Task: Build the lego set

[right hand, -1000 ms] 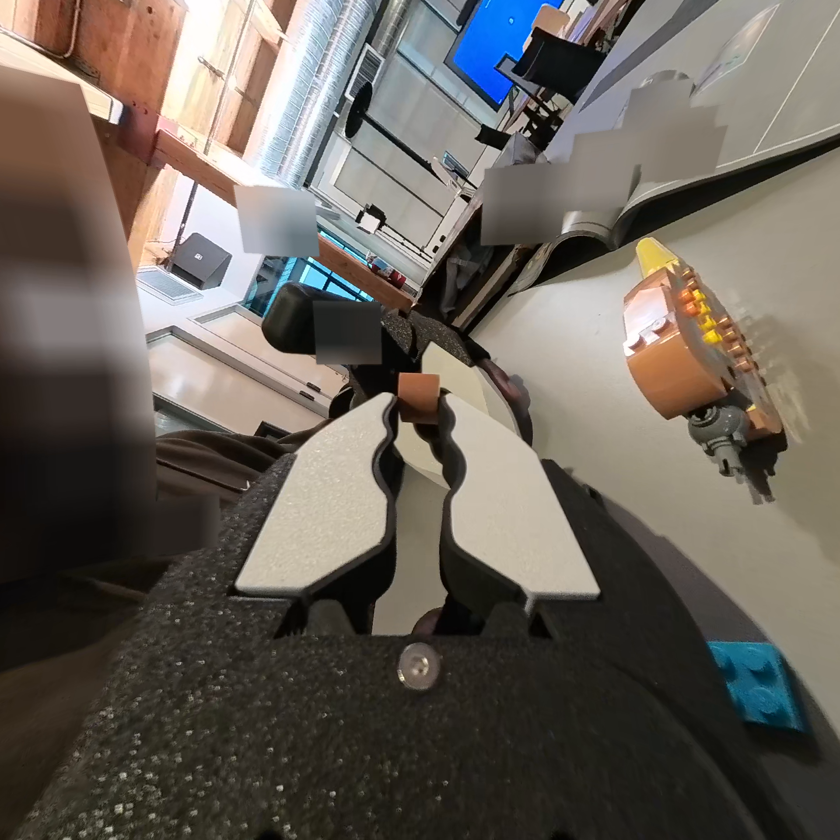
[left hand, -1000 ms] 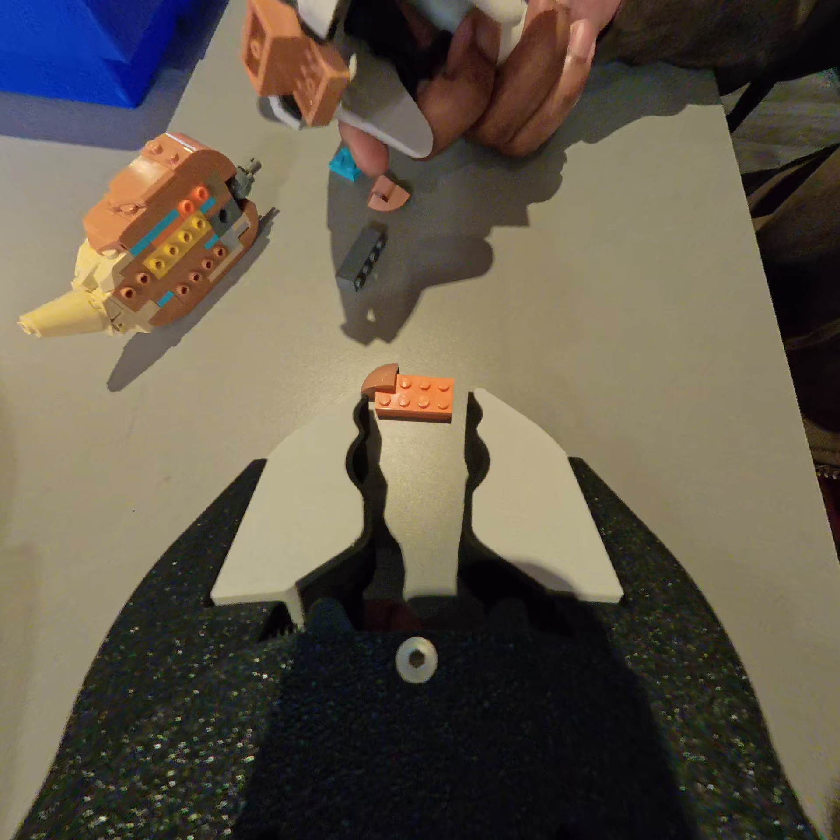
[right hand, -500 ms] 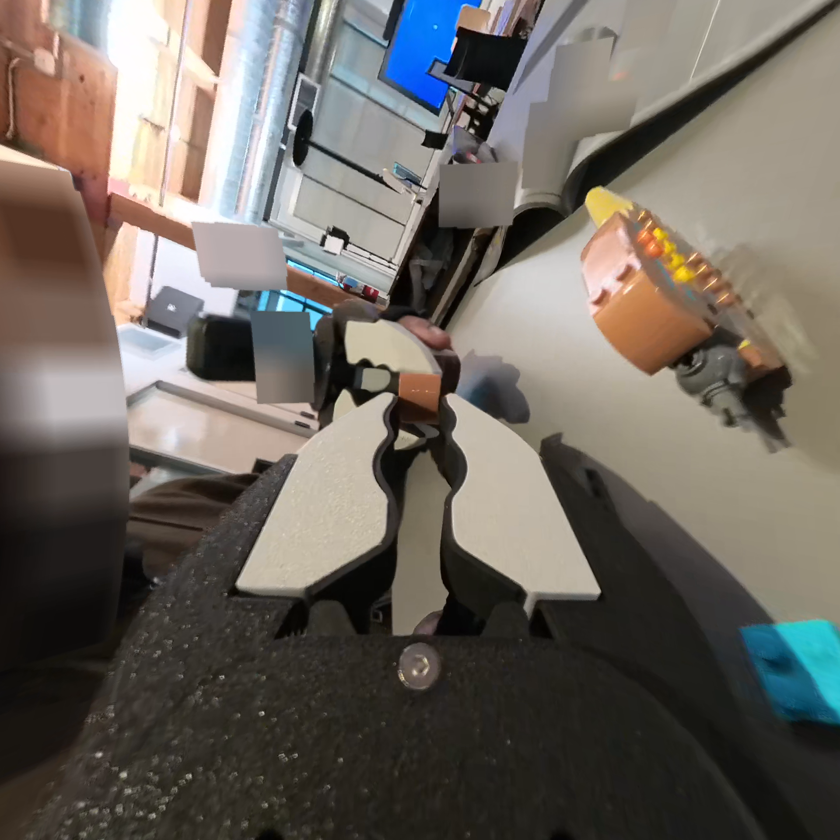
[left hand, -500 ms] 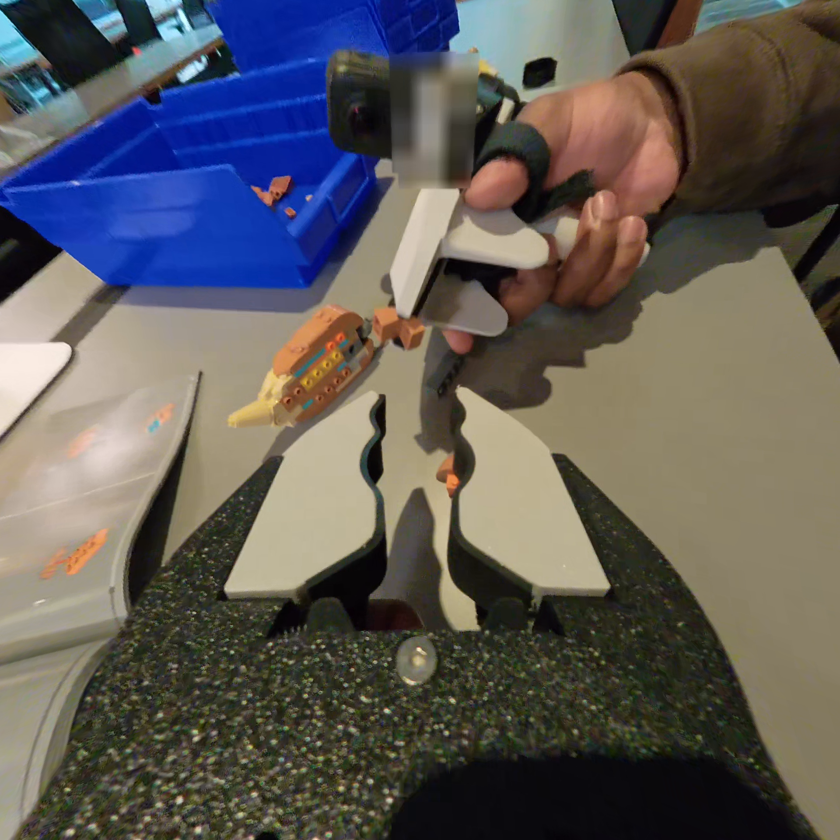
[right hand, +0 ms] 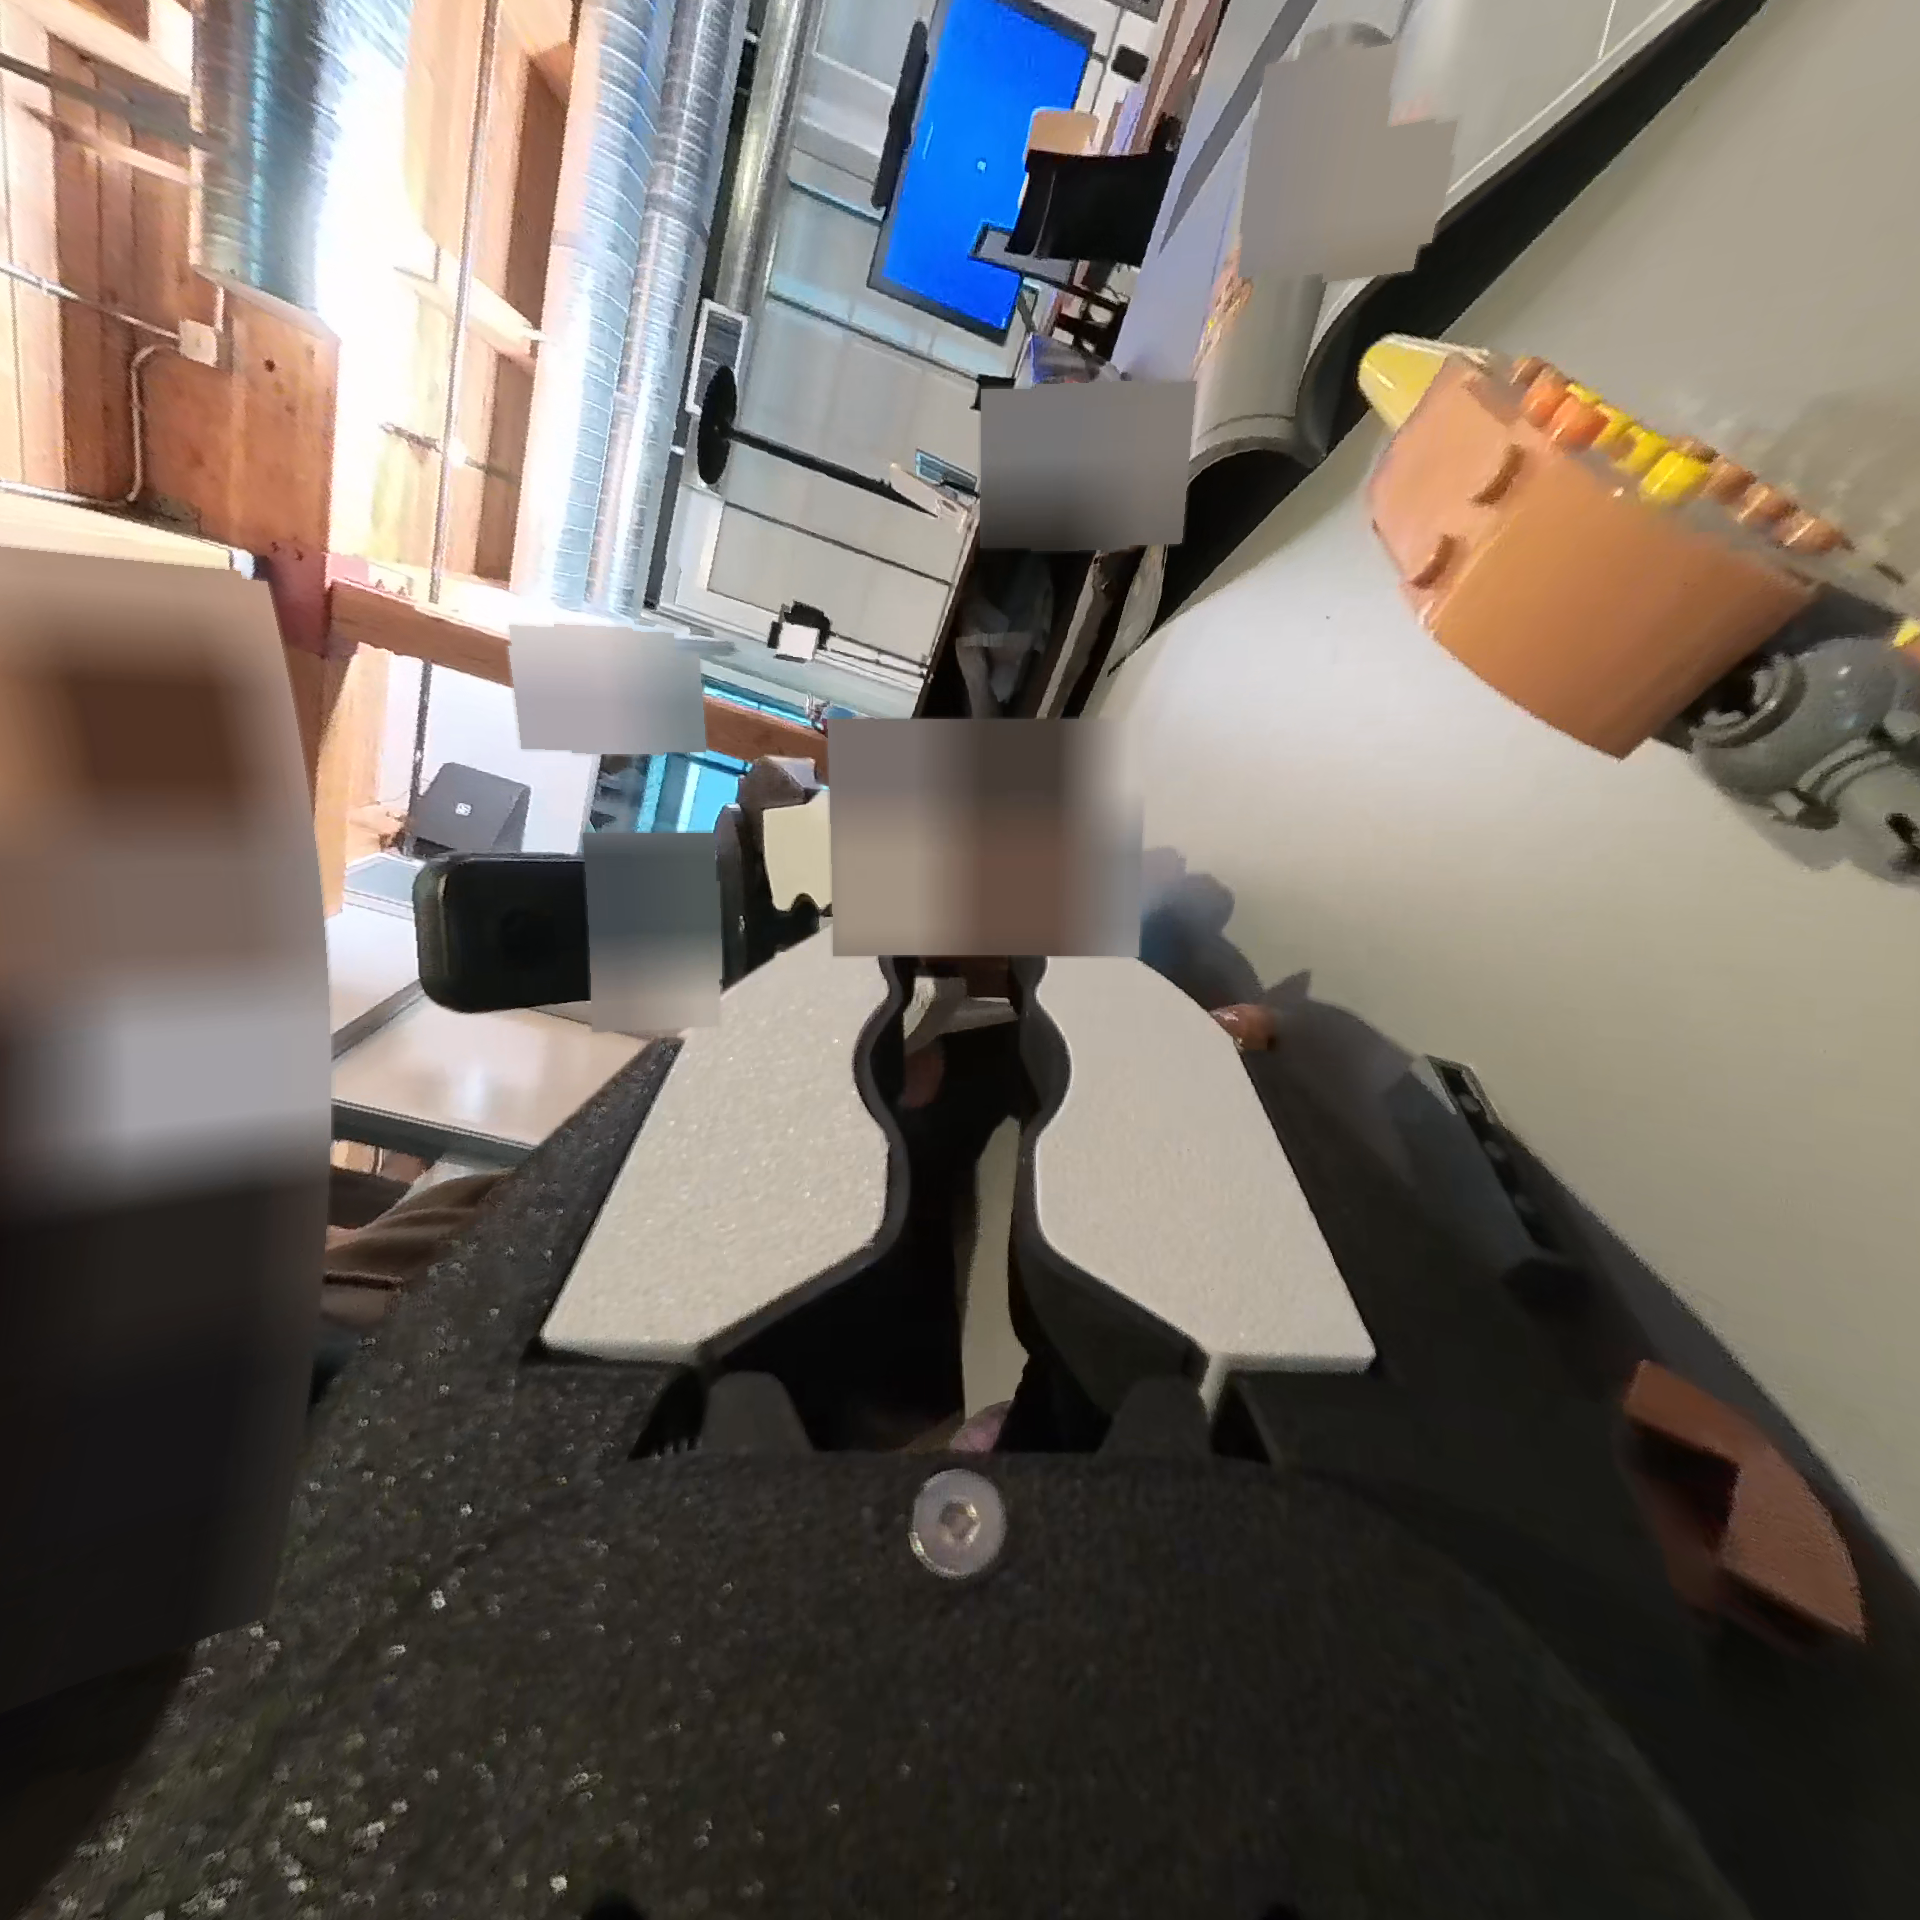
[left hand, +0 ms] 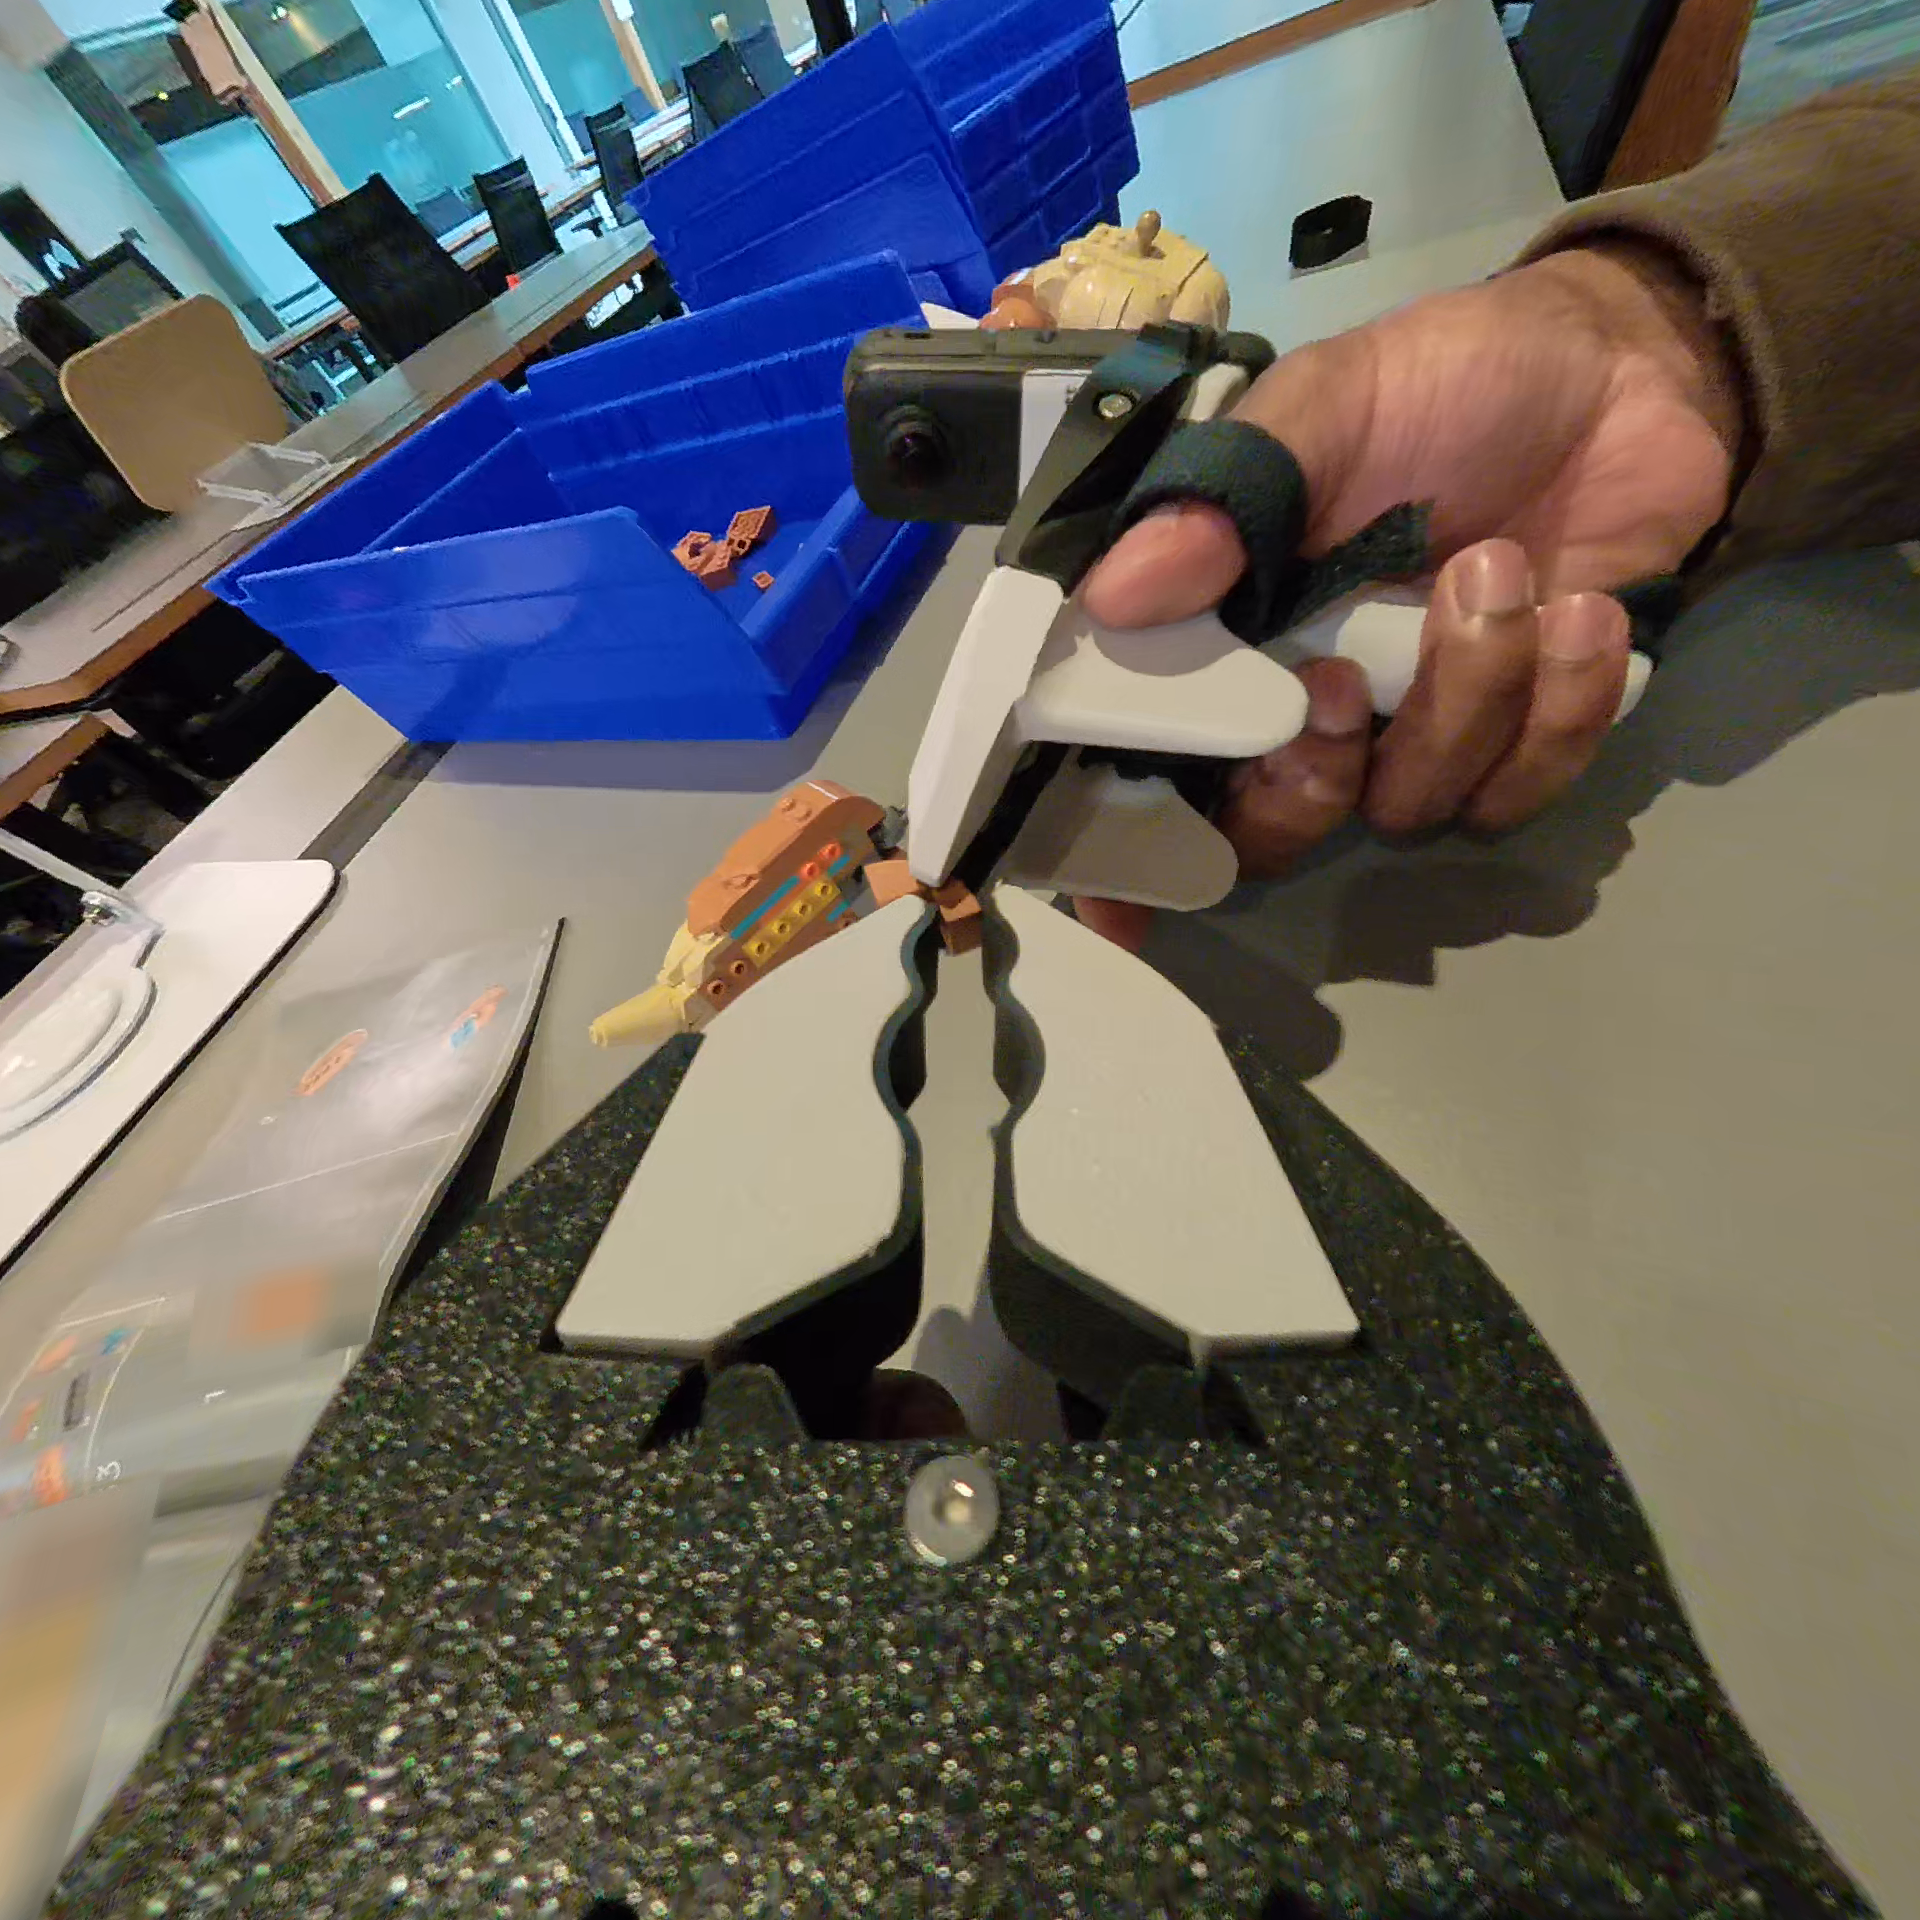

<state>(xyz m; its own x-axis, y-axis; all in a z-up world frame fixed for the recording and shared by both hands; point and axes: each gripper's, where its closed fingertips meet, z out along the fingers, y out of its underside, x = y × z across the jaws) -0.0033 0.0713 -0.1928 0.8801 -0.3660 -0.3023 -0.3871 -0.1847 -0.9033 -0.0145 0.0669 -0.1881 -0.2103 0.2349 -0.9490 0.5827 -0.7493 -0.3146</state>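
In the left wrist view my left gripper point(left hand: 956, 914) is off the table, its jaws nearly closed on a small orange-brown plate piece point(left hand: 962, 928) at the tips. My right gripper point(left hand: 940, 883), held by a hand point(left hand: 1507, 499), comes in from the upper right. It is shut on a brown brick point(left hand: 891, 883) that meets the left gripper's piece. The half-built brown, tan and yellow model point(left hand: 774, 914) lies on the grey table just behind; it also shows in the right wrist view point(right hand: 1590, 582). In that view a mosaic patch hides the tips of my right gripper point(right hand: 961, 987).
Blue bins point(left hand: 582, 613) stand at the back left, one with loose brown pieces point(left hand: 727, 540). An open instruction booklet point(left hand: 312, 1122) and a white board point(left hand: 208, 935) lie to the left. A tan model point(left hand: 1122, 270) sits behind the bins. A brown piece point(right hand: 1745, 1507) lies near the right gripper. Both grippers' tips are close together, under 4 cm apart.
My left gripper closed on the orange plate, lifted it off the table and tilted up. The right gripper came down with its brown brick until the two pieces met.
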